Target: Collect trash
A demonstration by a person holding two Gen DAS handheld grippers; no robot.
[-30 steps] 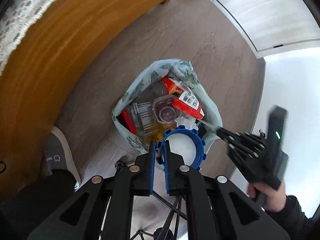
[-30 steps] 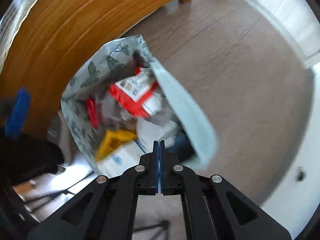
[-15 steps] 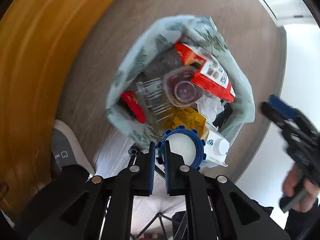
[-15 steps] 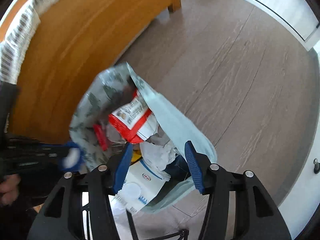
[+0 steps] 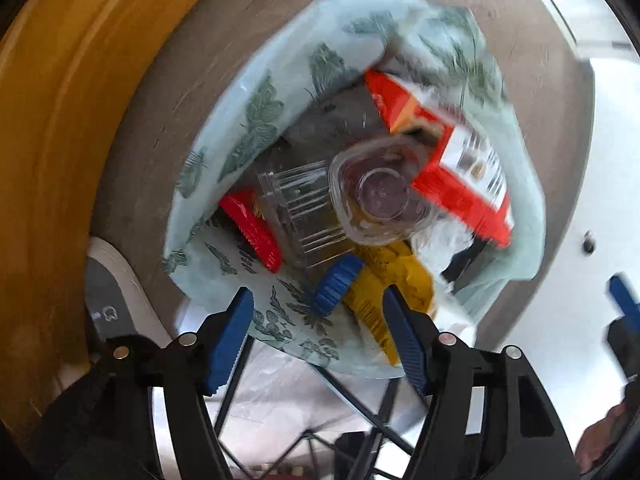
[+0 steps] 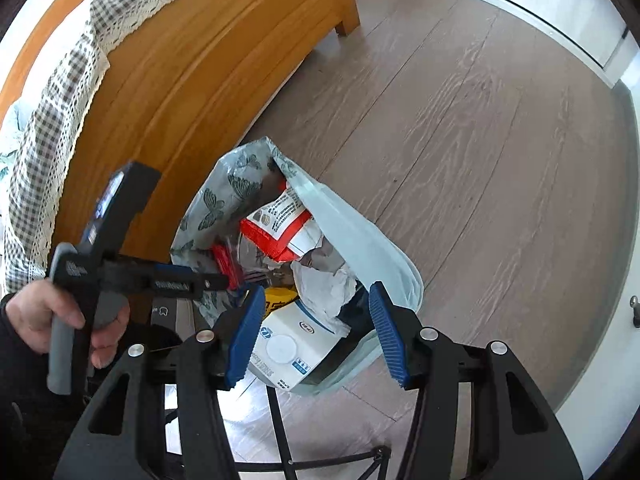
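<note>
trash bag (image 5: 256,120): on floor beside wooden bed frame (image 6: 200,80), mouth agape, packed with wrappers; blue cap (image 5: 338,286) dropping in from just-opened, empty left gripper (image 5: 320,336); right gripper (image 6: 316,336) spread, empty; film probably soft, light, slippery, best gathered at rim

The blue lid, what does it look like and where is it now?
The blue lid is a round plastic cap with a ridged, toothed rim. It is blurred and seen edge-on, tilted, inside the open bag. It lies against the yellow wrapper, just below the clear tub. The left gripper has just been opening; its fingers stand apart, not touching the lid.
</note>
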